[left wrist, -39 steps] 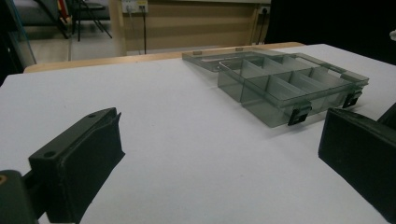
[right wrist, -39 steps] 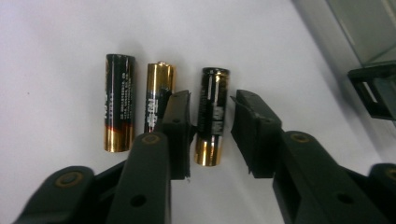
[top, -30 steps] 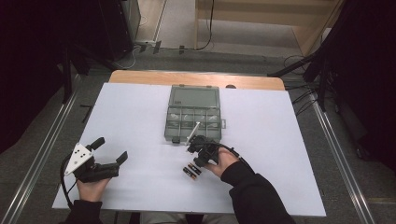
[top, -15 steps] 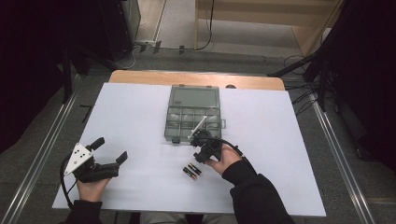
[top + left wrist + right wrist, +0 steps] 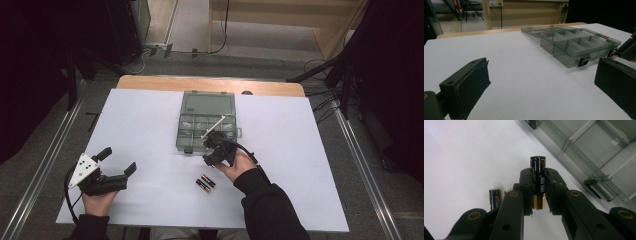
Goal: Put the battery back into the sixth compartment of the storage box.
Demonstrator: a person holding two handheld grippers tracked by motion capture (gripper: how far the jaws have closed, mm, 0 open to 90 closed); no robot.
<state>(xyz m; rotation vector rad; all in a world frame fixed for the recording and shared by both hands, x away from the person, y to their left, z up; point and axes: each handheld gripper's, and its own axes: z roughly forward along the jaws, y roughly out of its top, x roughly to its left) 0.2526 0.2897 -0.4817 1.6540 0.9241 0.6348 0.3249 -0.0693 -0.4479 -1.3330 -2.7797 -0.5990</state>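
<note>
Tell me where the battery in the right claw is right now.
The battery is clamped in the right claw, held just above the white table beside the near edge of the open organizer box, with two more batteries lying nearer the person.

Bare tabletop lies open ahead of the left tool; the organizer box blocks just beyond the right tool.

You see a glossy black battery with a gold metal end, matt black plastic jaws, a smooth translucent grey plastic box, a matt white tabletop edged in wood.
</note>
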